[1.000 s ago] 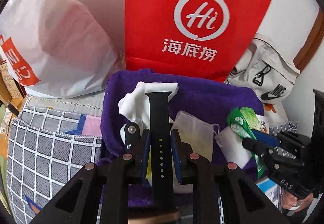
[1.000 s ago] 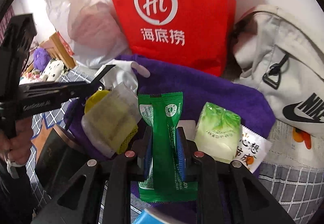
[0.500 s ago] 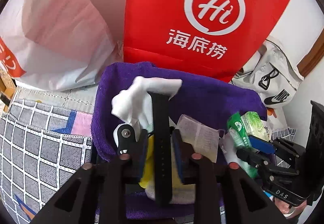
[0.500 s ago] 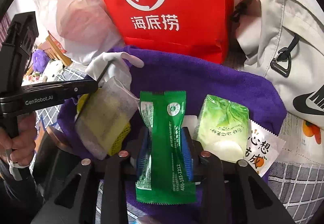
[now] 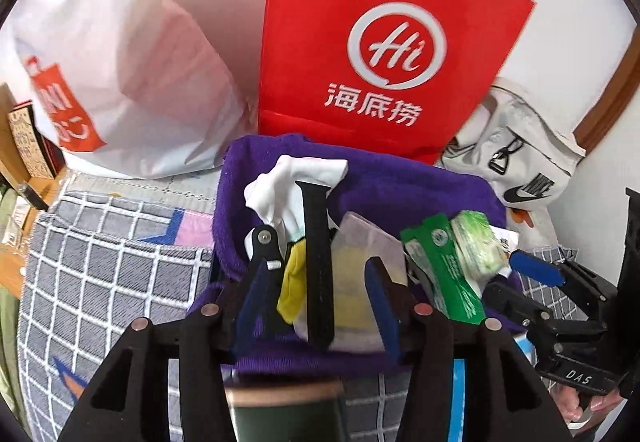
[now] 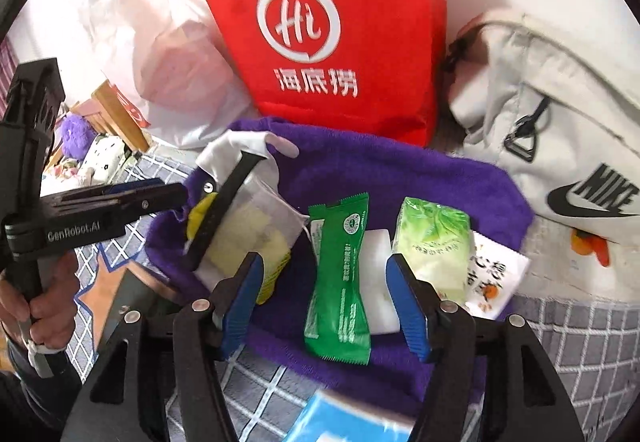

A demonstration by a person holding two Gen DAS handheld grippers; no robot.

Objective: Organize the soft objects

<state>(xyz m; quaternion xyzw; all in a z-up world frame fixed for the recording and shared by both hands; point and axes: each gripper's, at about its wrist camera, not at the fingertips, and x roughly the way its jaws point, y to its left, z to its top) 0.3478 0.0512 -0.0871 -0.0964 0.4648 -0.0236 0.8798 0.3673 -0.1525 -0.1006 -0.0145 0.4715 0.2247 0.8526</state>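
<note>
purple towel (image 6: 400,178) spread ahead of both claws, everything sits on it. left gripper (image 5: 316,294) was clamped on the black strap (image 5: 316,262) half a second ago, now spread wide; strap lies between its fingers over the mesh pouch (image 5: 360,266), probably released, contact unclear. right gripper (image 6: 324,298) likewise let go: jaws apart, green sachet (image 6: 340,274) flat between them, tissue pack (image 6: 432,242) just right. both drops look done, next picks can start
</note>
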